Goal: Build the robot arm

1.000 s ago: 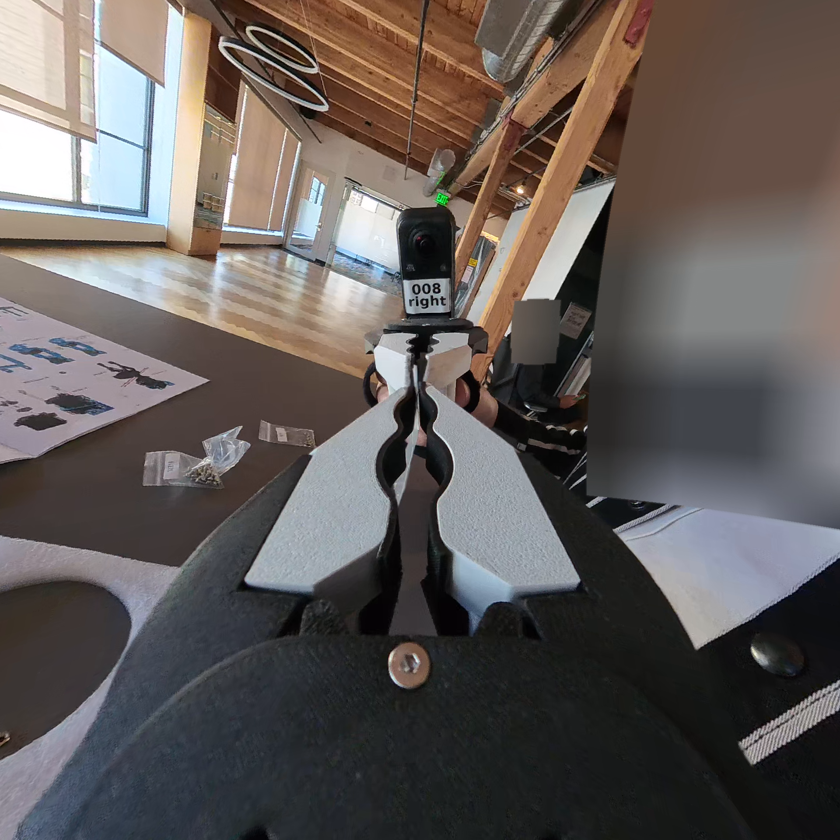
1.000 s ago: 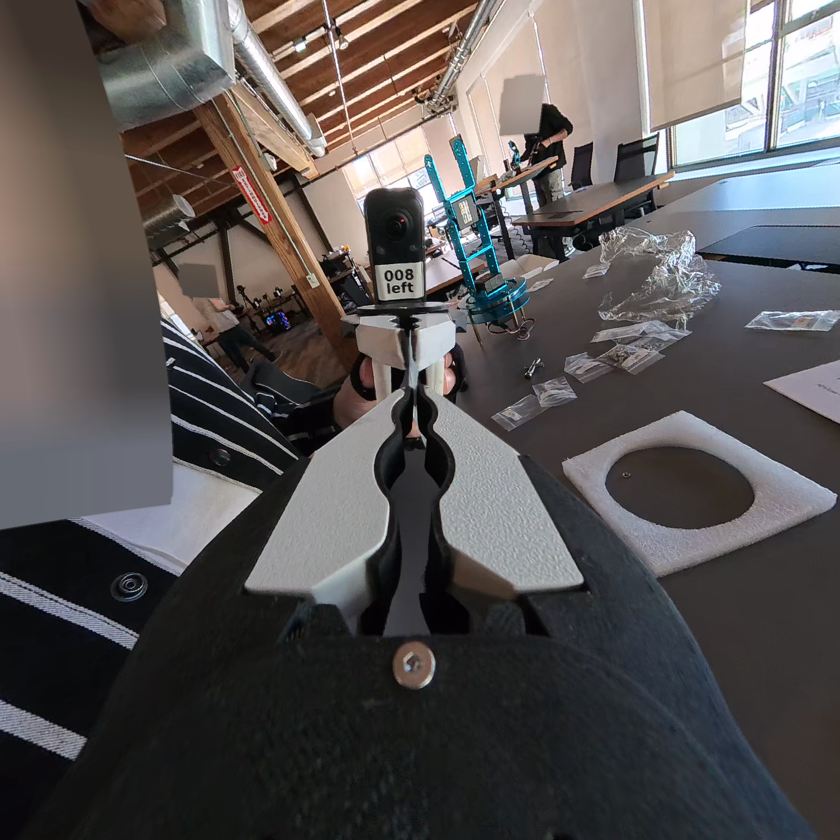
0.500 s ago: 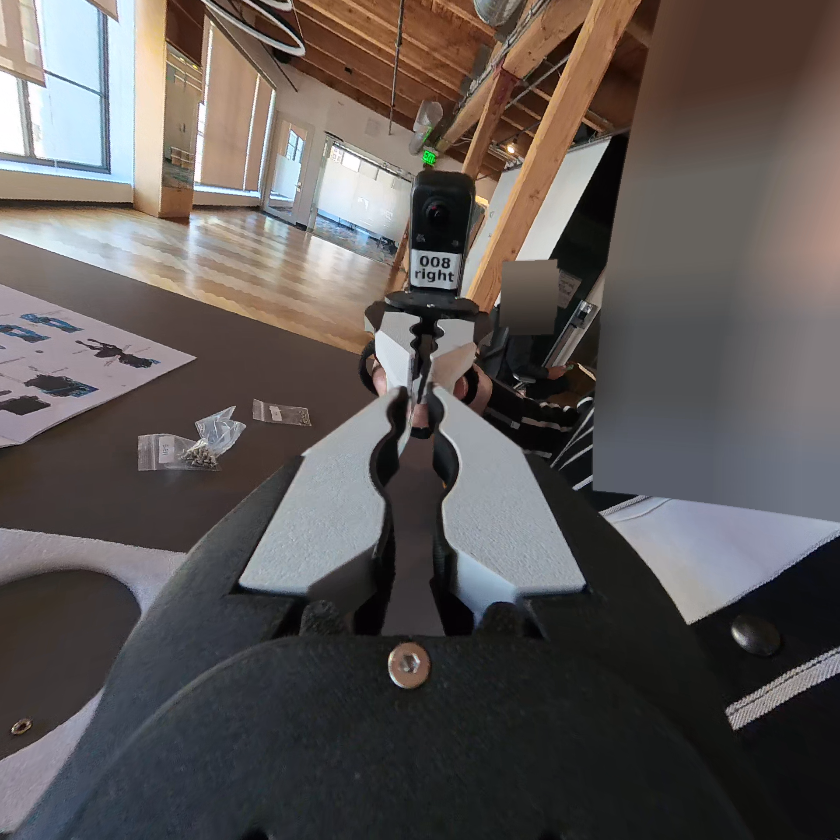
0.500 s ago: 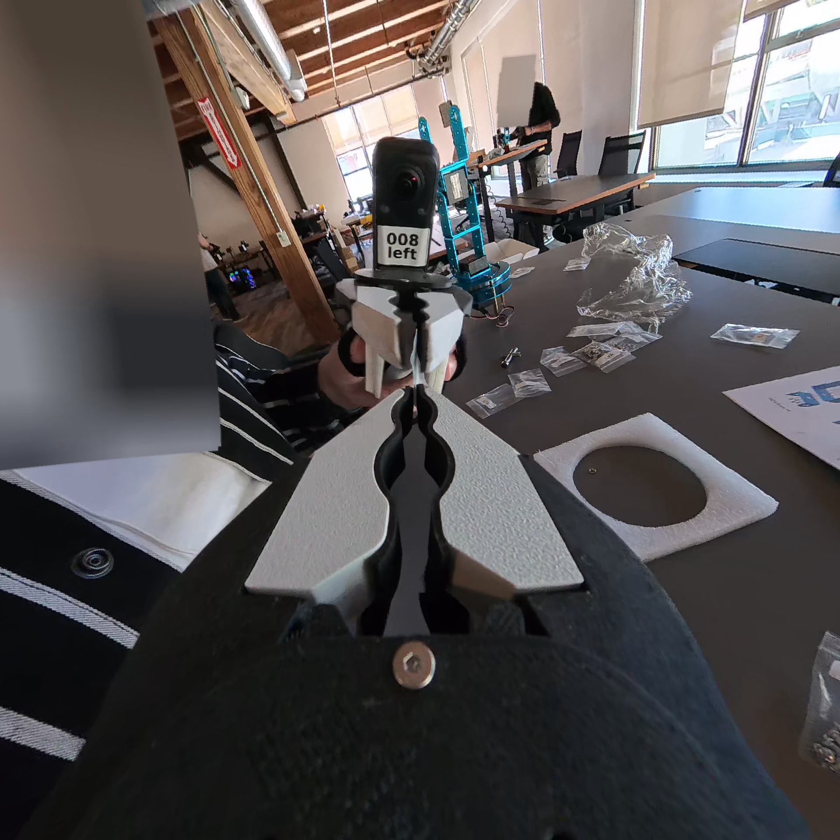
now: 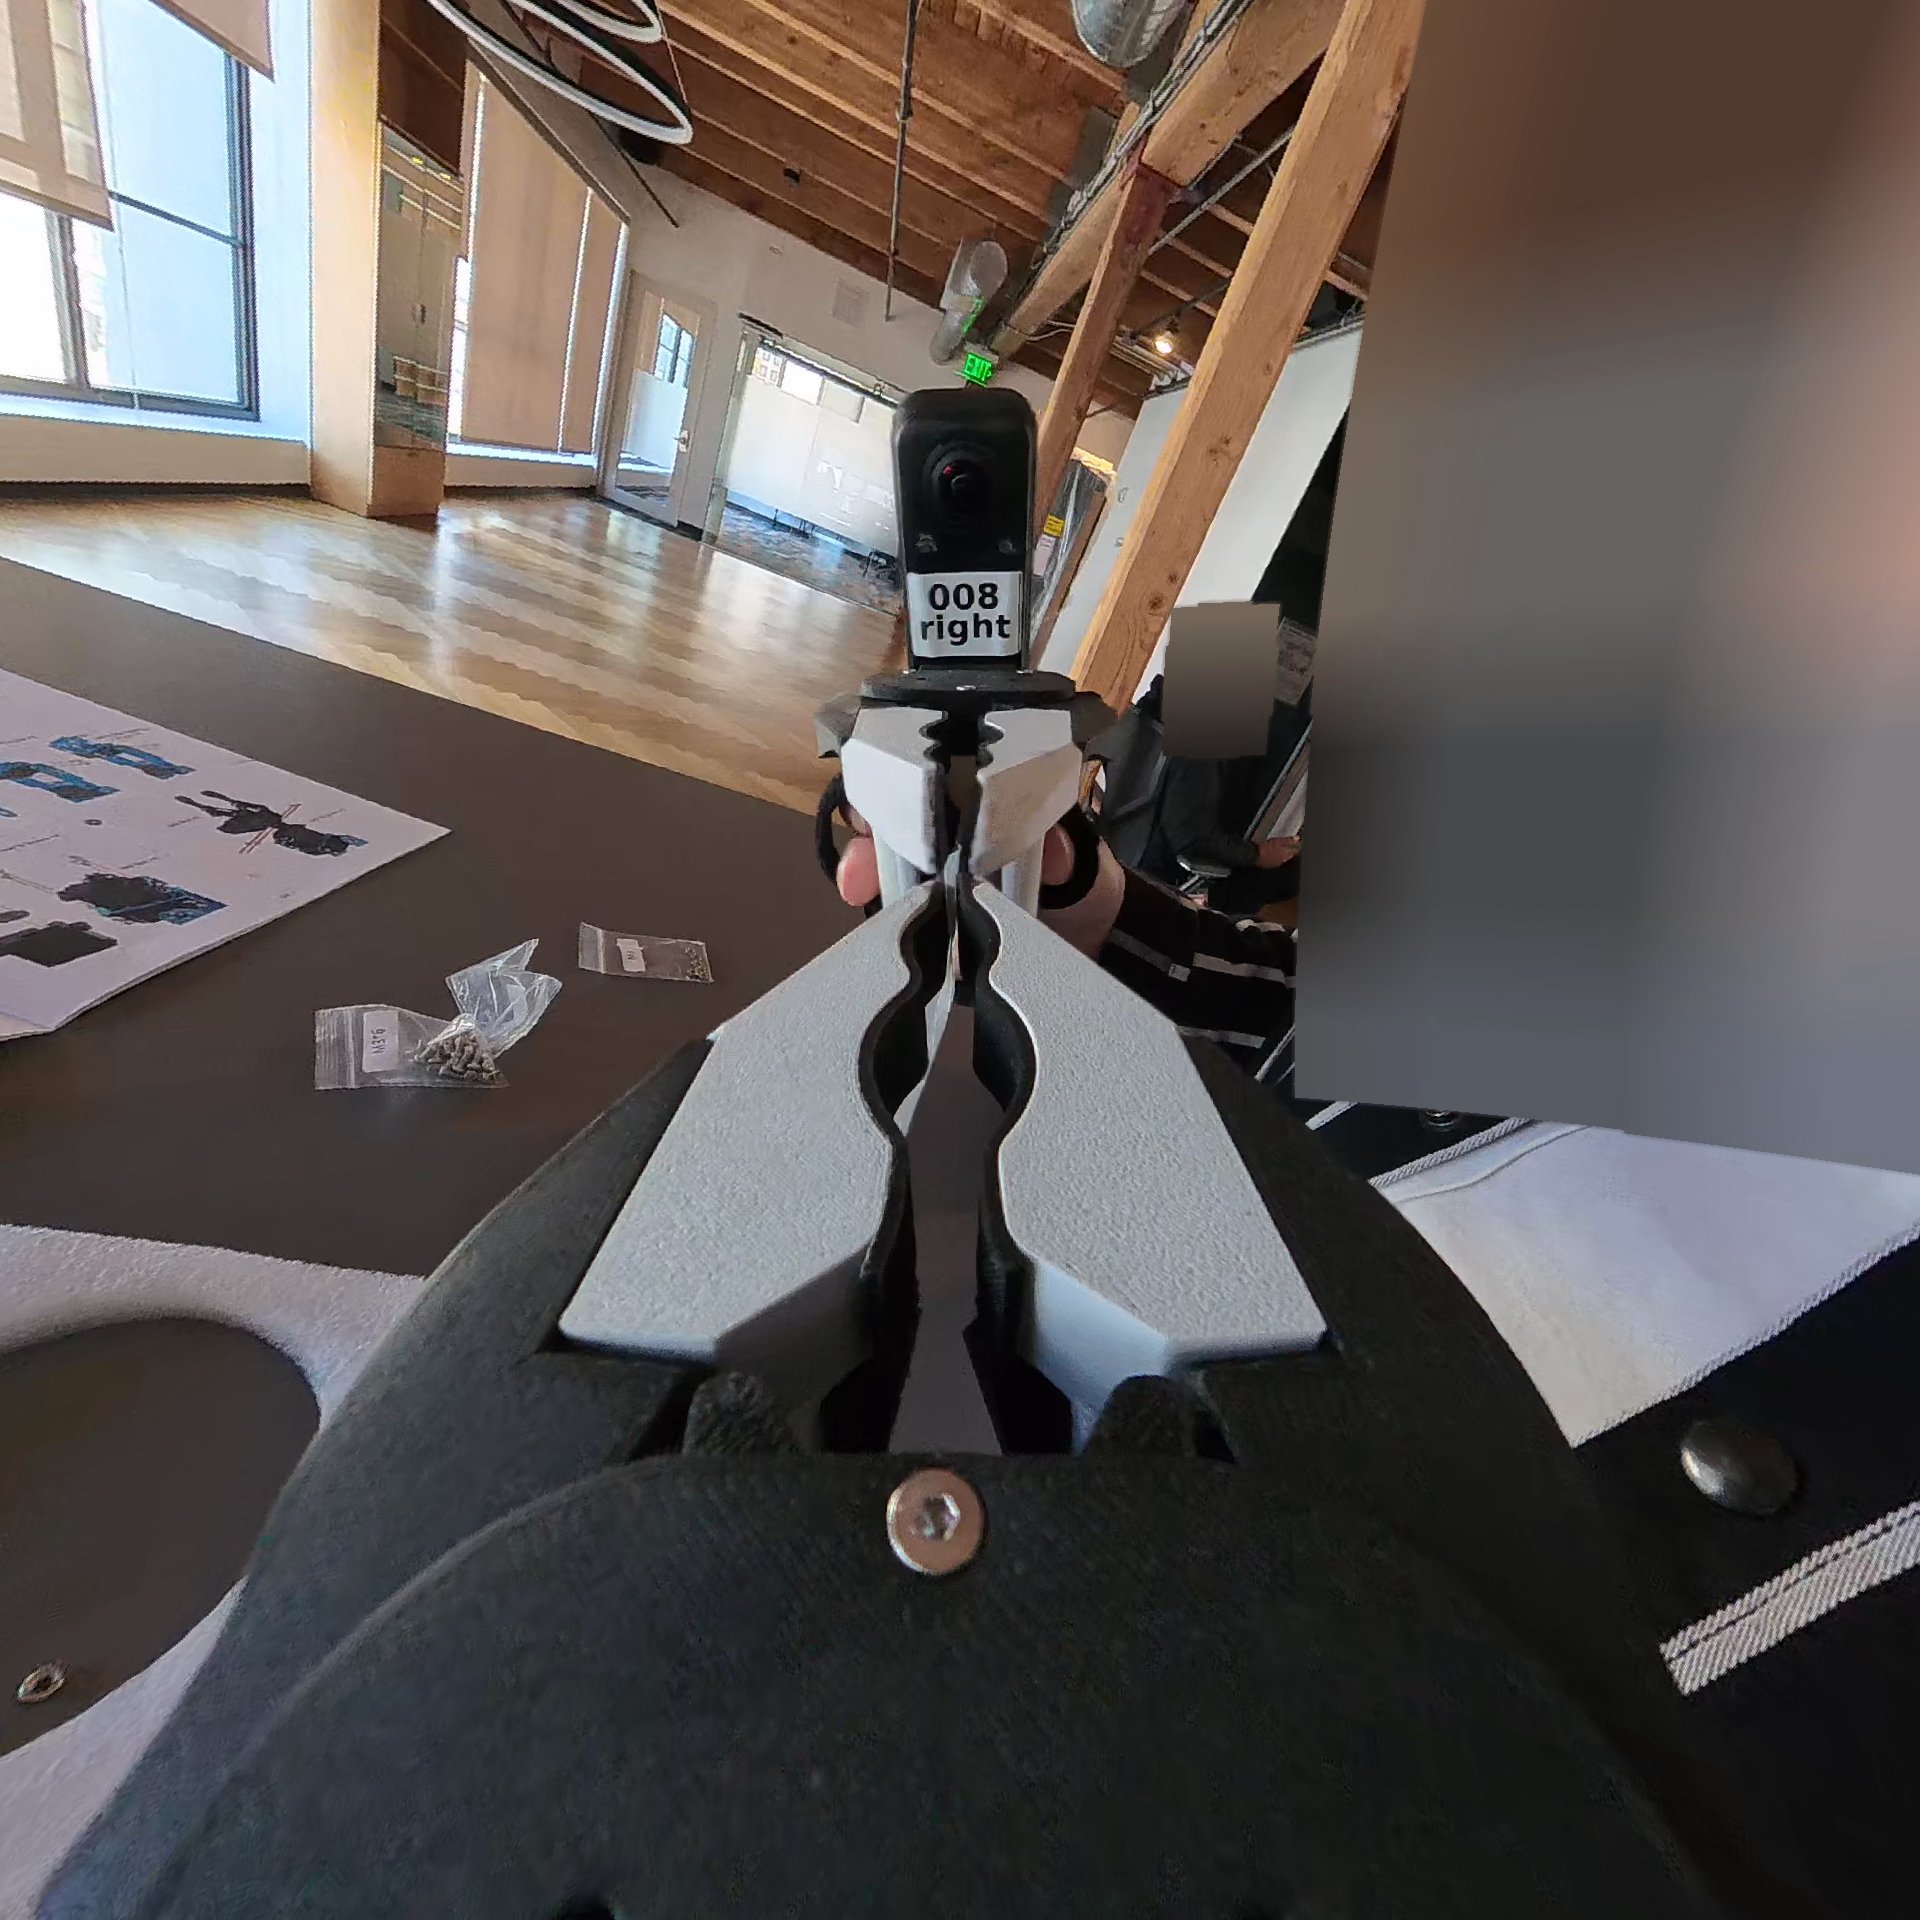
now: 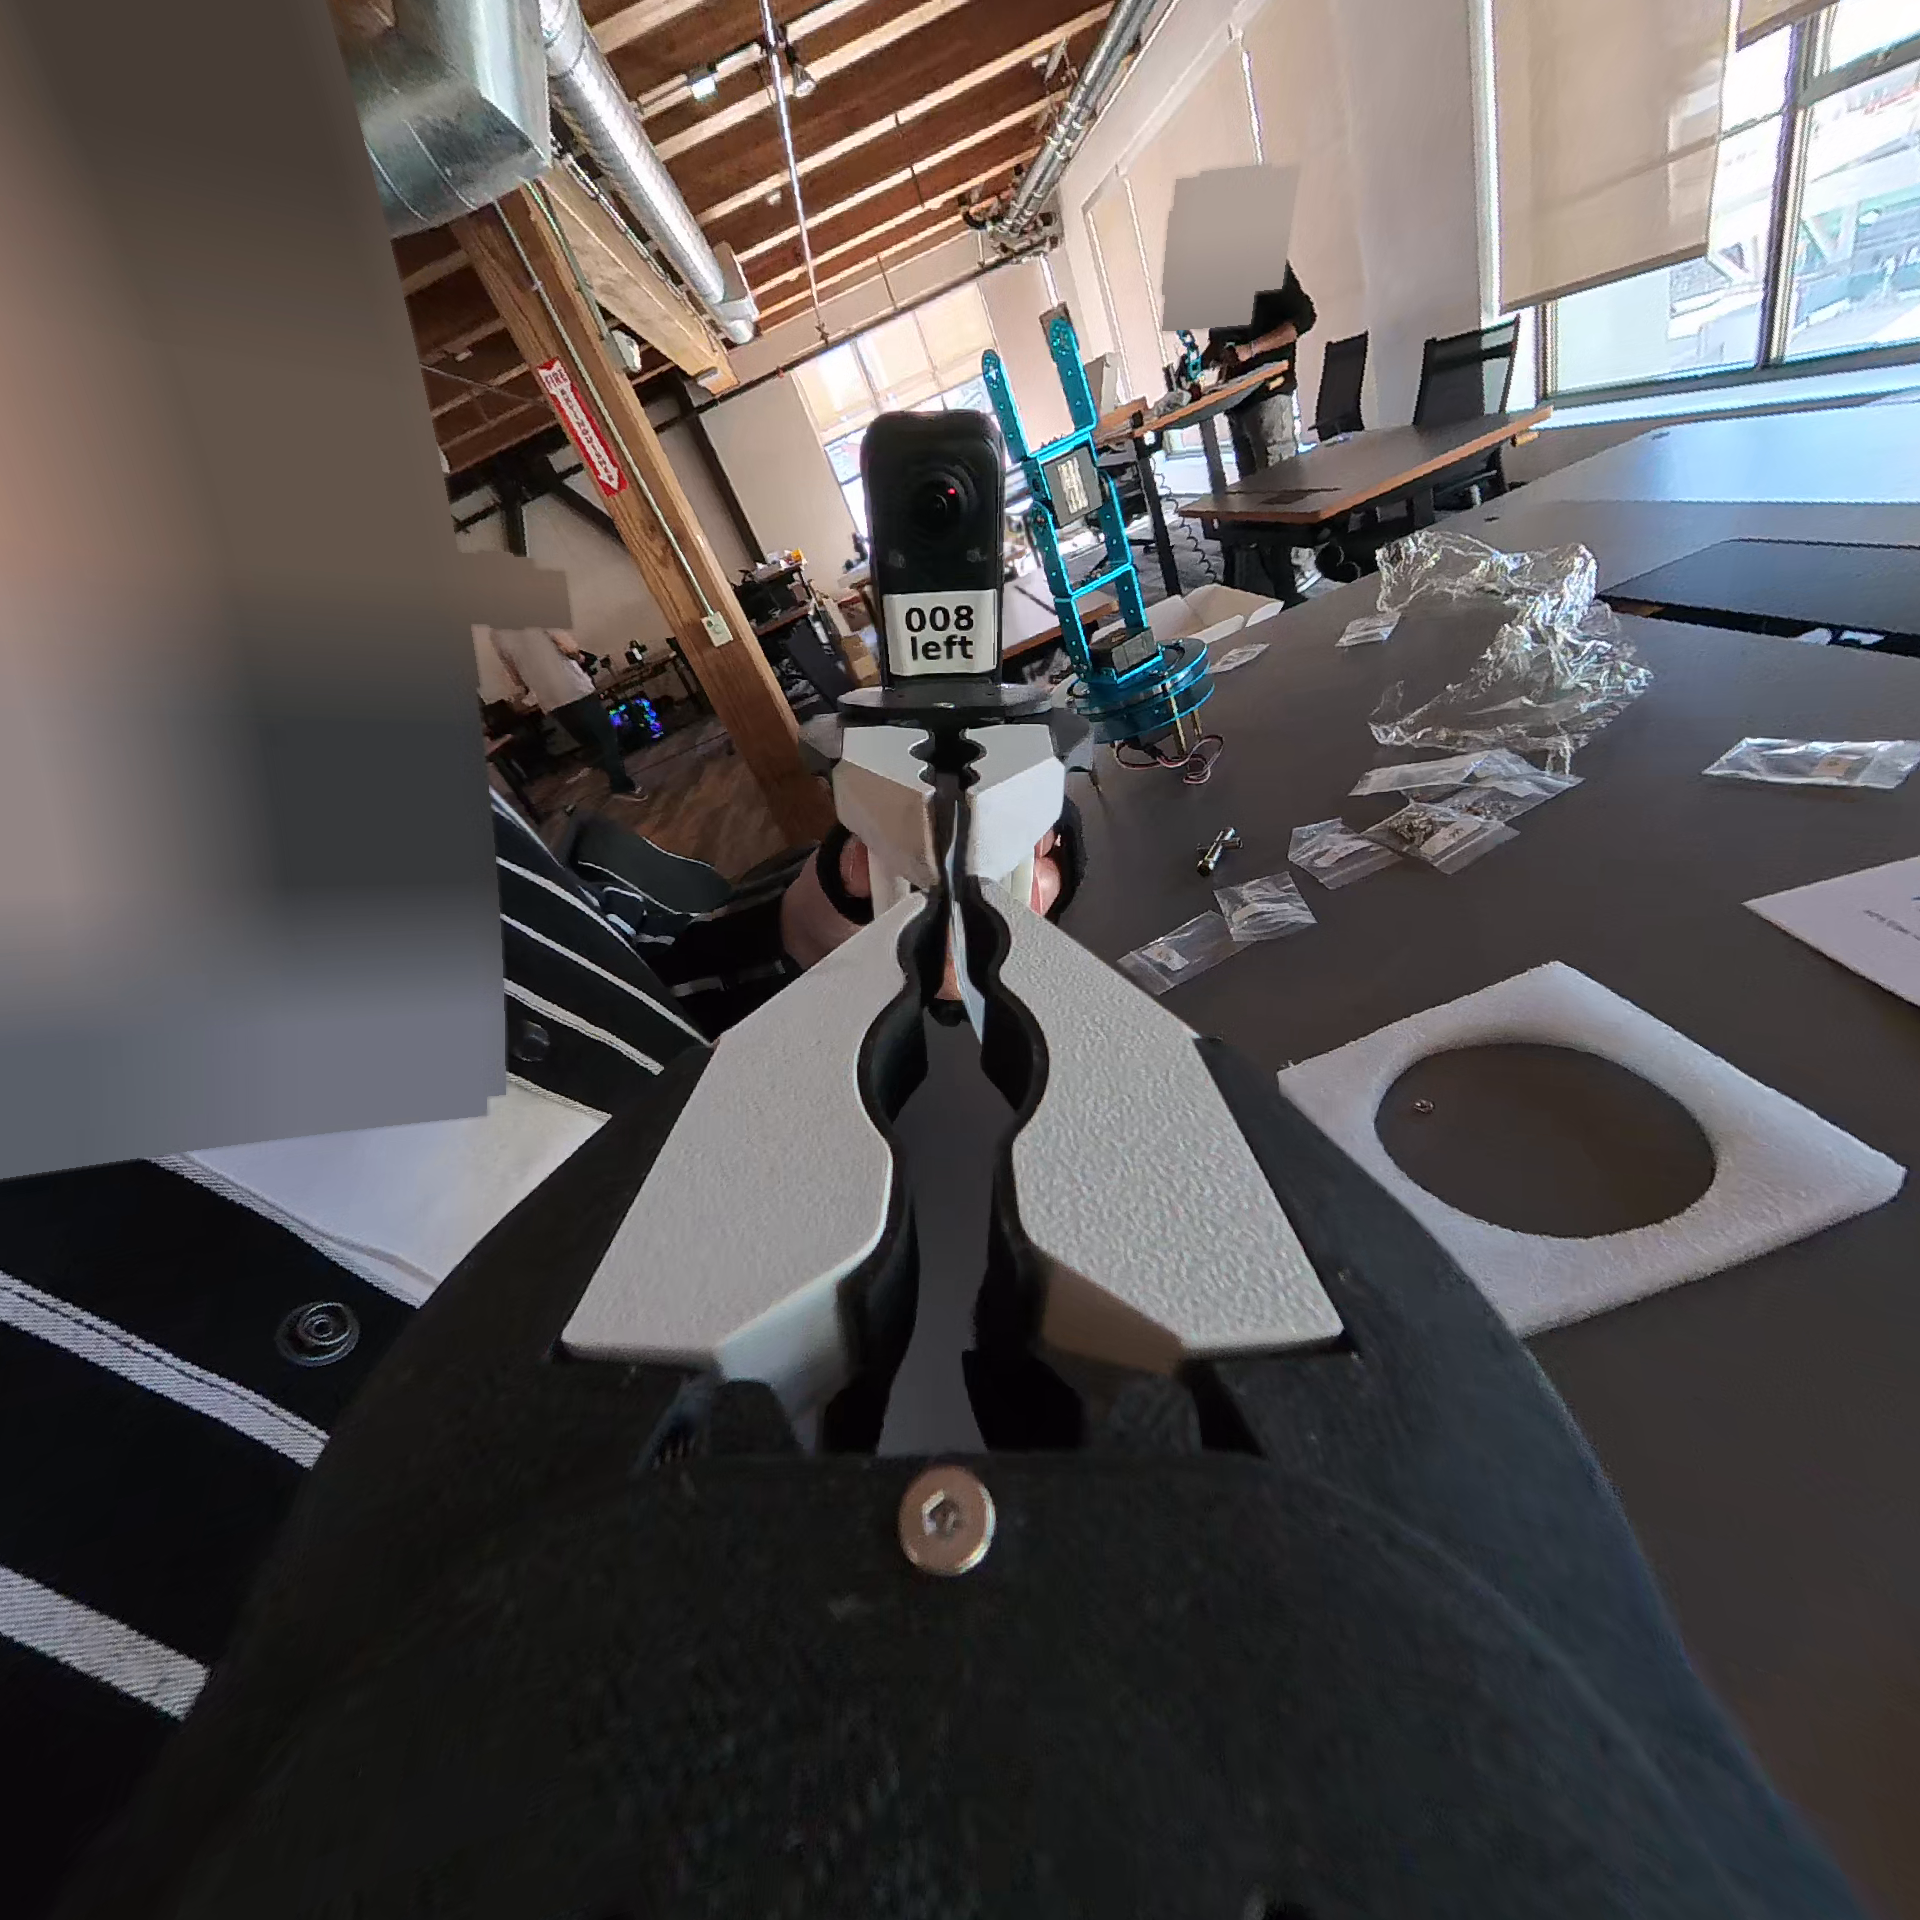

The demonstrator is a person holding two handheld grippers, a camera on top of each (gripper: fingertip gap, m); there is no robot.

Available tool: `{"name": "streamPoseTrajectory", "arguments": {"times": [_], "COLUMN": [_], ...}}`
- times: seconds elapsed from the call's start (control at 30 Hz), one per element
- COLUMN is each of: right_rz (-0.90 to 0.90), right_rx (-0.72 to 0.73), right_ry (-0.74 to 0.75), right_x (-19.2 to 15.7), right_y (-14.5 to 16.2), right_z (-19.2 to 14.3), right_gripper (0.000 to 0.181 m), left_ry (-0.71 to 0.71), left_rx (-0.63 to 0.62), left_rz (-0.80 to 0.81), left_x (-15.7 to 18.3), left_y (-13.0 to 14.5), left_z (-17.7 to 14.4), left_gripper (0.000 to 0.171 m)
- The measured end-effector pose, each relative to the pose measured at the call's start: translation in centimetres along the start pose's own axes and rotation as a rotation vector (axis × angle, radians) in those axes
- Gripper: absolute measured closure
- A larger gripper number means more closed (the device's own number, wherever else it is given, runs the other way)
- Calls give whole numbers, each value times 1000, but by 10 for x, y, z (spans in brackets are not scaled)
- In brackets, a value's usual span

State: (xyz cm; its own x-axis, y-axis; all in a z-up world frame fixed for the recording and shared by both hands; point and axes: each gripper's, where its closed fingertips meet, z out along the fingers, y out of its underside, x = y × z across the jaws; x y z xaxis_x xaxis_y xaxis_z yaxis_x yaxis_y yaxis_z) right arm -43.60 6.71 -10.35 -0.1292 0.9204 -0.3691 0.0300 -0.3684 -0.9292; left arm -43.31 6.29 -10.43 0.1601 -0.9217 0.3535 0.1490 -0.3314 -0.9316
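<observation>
Not much has changed in the last second; the left gripper [image 5: 951, 914] and the right gripper [image 6: 951, 914] are still nose to nose in the middle of both views, and they look a bit nearer now, tips about touching; both tongs are still squeezed narrow, with only a thin slit between the white fingers [image 5: 790, 1143], and they hold nothing; each one is nearest to the other one, not to any of the small things on the dark brown table [image 5: 623, 831]; the right wrist view has swung a little, so the white foam square with a round hole [image 6: 1766, 1226] now sits at the right edge.

The round hole shows bare table and one tiny metal bit [image 6: 1425, 1104]; in the left wrist view, at the middle left, a small clear plastic bag of little grey screws [image 5: 416, 1044] lies flat; a crumpled clear bag [image 5: 499, 987] touches it, and I cannot tell what is inside; a flat clear bag [image 5: 644, 951] lies just beside them with a few small bits in one end; a white paper sheet with blue and black drawings [image 5: 156, 862] lies further left.

In the right wrist view, at the middle right, more small clear bags [image 6: 1262, 904] lie in a loose row with tiny parts in them; a crumpled sheet of clear plastic wrap [image 6: 1507, 665] is behind them; a blue metal toy robot arm [image 6: 1101, 623] stands at the centre top.
</observation>
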Motion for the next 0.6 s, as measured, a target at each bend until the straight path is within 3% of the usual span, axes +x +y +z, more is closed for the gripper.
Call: {"name": "streamPoseTrajectory", "arguments": {"times": [0.6], "right_rz": [24], "right_rx": [-15], "right_ry": [21], "right_x": [5], "right_y": [5], "right_z": [-1], "right_gripper": [181], "left_ry": [-24], "left_rx": [-17], "left_rz": [-6], "left_x": [-3], "left_y": [5], "left_z": [3], "left_gripper": [171]}}
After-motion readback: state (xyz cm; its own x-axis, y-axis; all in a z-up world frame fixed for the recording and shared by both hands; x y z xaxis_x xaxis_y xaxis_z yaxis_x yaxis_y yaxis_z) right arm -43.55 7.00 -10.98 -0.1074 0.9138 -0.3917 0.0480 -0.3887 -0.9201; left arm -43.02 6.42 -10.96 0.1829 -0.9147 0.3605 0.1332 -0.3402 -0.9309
